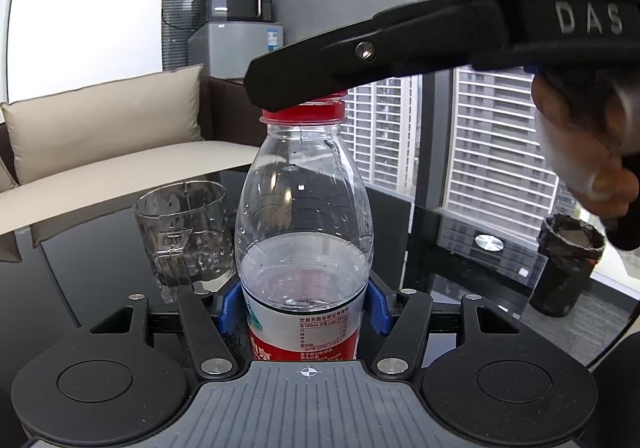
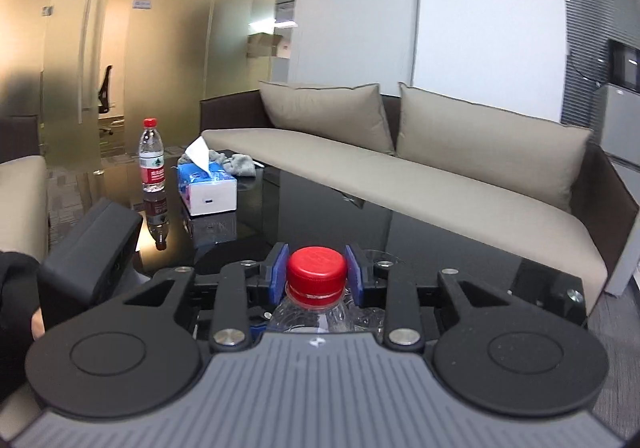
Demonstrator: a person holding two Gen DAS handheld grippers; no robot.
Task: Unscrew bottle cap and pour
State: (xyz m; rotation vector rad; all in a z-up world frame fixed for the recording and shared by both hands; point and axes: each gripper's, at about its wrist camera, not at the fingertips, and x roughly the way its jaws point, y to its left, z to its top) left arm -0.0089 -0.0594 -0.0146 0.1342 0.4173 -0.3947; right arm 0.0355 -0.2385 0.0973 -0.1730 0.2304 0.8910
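While the left tool (image 1: 306, 310) clamps the bottle (image 1: 305, 232) around its labelled middle, blue pads (image 1: 230, 310) pressed to both sides, the bottle stands upright, partly filled with water. Right tool (image 2: 316, 274) comes in from above-right, its blue pads (image 2: 280, 268) clenched on either side of the red cap (image 2: 317, 274); from the left wrist view its black finger covers the cap top, only the red ring at the neck showing. Cap looks seated on the neck, can't tell if loosened. Clear glass (image 1: 184, 236) sits on the black glossy counter (image 1: 100, 276) just left of the bottle, near but apart, appears empty. Farther out on the counter: second bottle (image 2: 152, 155) with red cap, tissue box (image 2: 208, 187) beside it, grey cloth (image 2: 238, 161) behind. Beige sofa (image 2: 440, 175) along the counter's far edge; black bin (image 1: 568, 264) on the floor by the window.
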